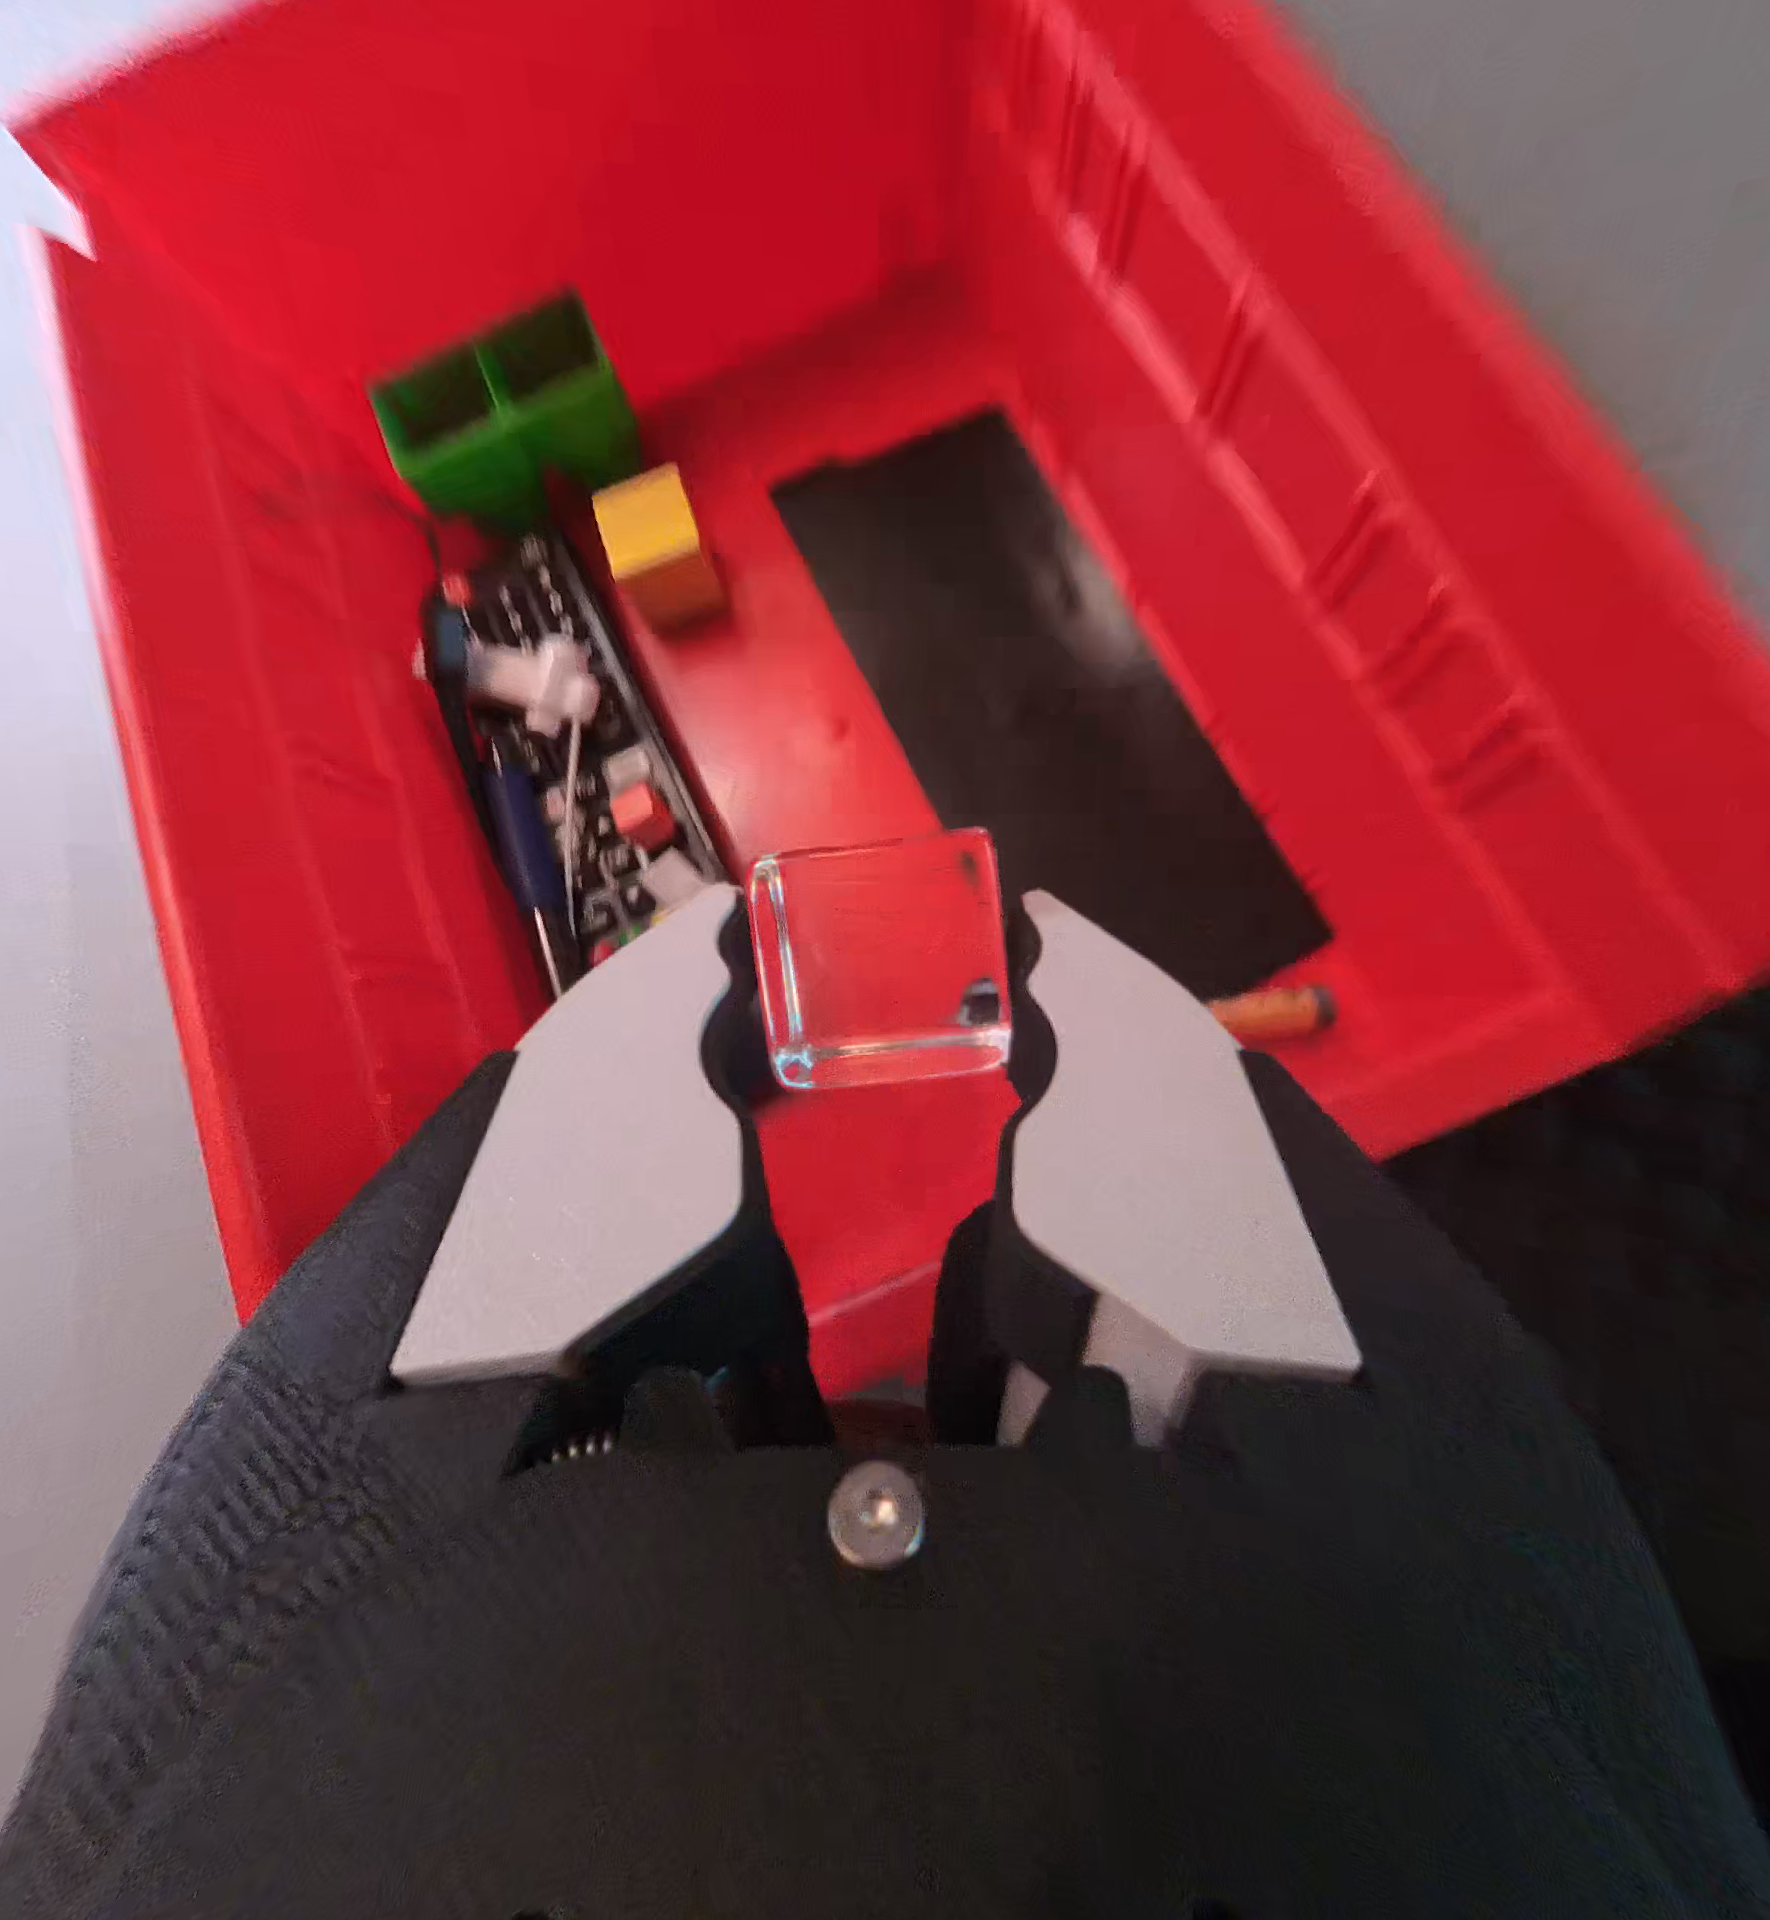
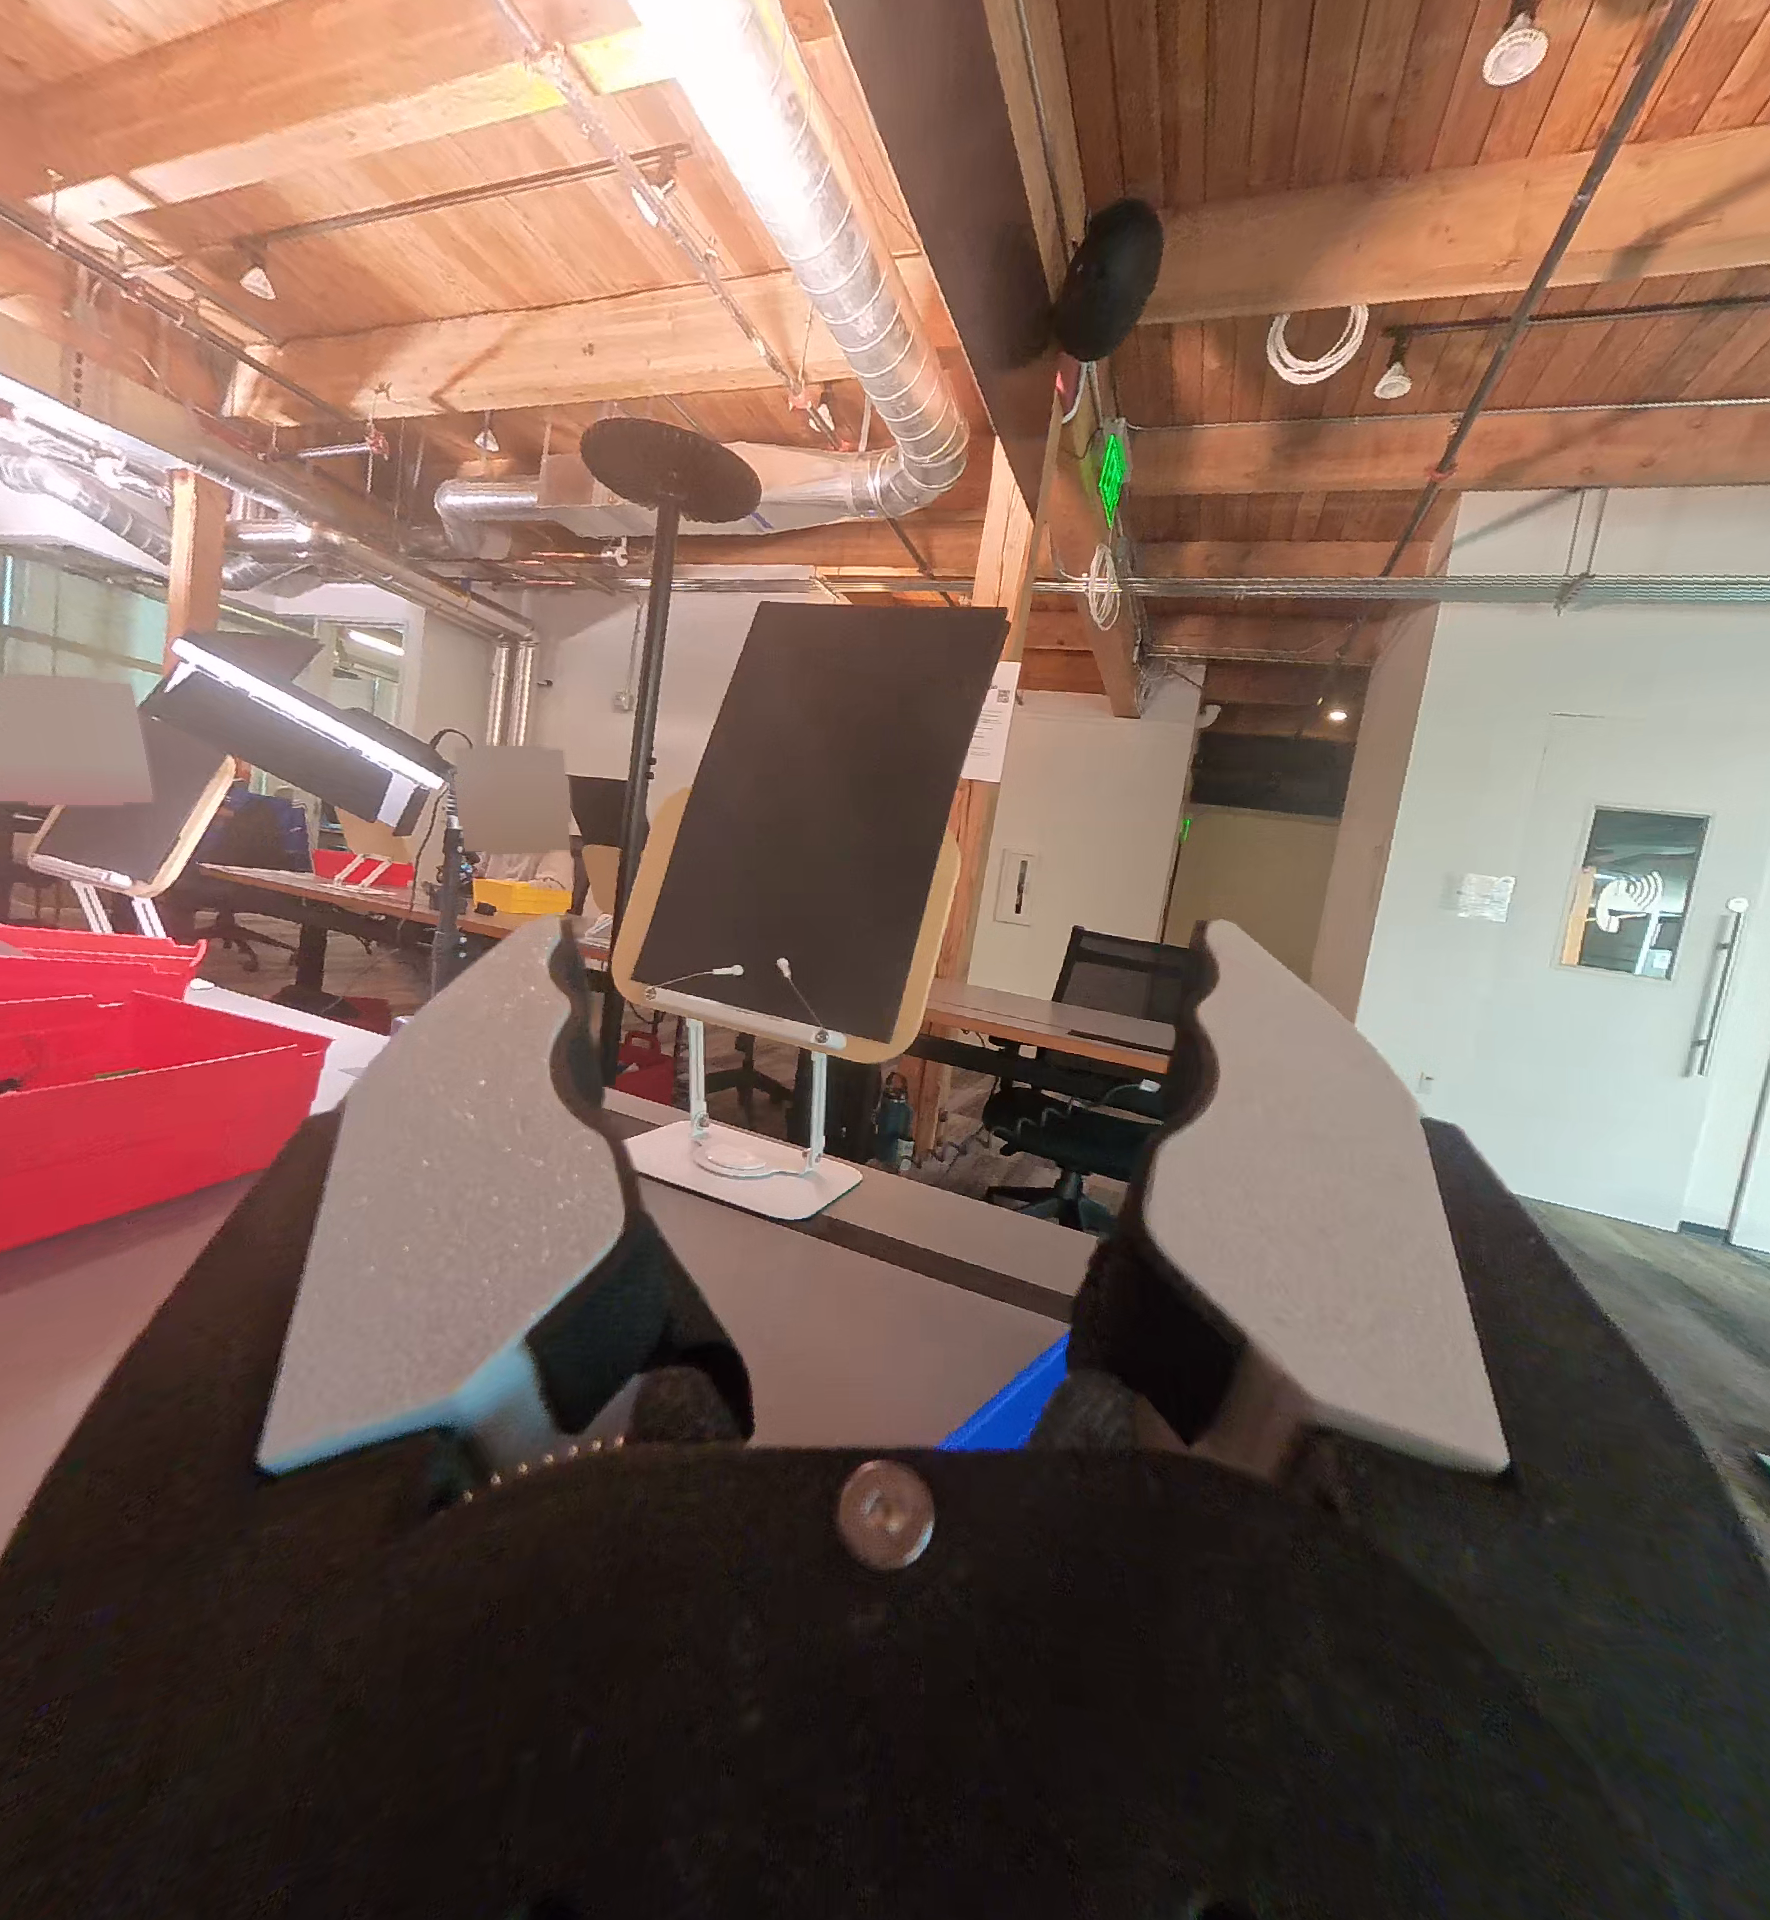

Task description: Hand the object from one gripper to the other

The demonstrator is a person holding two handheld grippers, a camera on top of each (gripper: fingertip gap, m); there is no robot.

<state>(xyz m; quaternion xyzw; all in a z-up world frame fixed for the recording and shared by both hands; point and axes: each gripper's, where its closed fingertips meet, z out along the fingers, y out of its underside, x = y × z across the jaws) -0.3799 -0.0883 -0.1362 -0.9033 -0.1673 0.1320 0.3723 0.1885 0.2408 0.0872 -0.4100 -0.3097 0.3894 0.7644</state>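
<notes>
In the left wrist view my left gripper [image 1: 876, 925] is shut on a clear glass-like cube [image 1: 876, 956], held between its grey fingertips above the inside of a red bin [image 1: 1276, 582]. The view is blurred by motion. In the right wrist view my right gripper [image 2: 886, 961] is open wide and empty, raised above a grey table [image 2: 860, 1309] and pointing out into the room. The cube and the left gripper do not show in the right wrist view.
The red bin holds a green two-cell block [image 1: 507, 416], a yellow cube [image 1: 657, 545], a black circuit board [image 1: 569, 769], a black mat [image 1: 1037, 686] and an orange cylinder [image 1: 1270, 1006]. The right wrist view shows red bins [image 2: 81, 1091], a tablet stand [image 2: 808, 831], a blue bin corner [image 2: 1016, 1403]. Tip to tip, the grippers are about 70 centimetres apart.
</notes>
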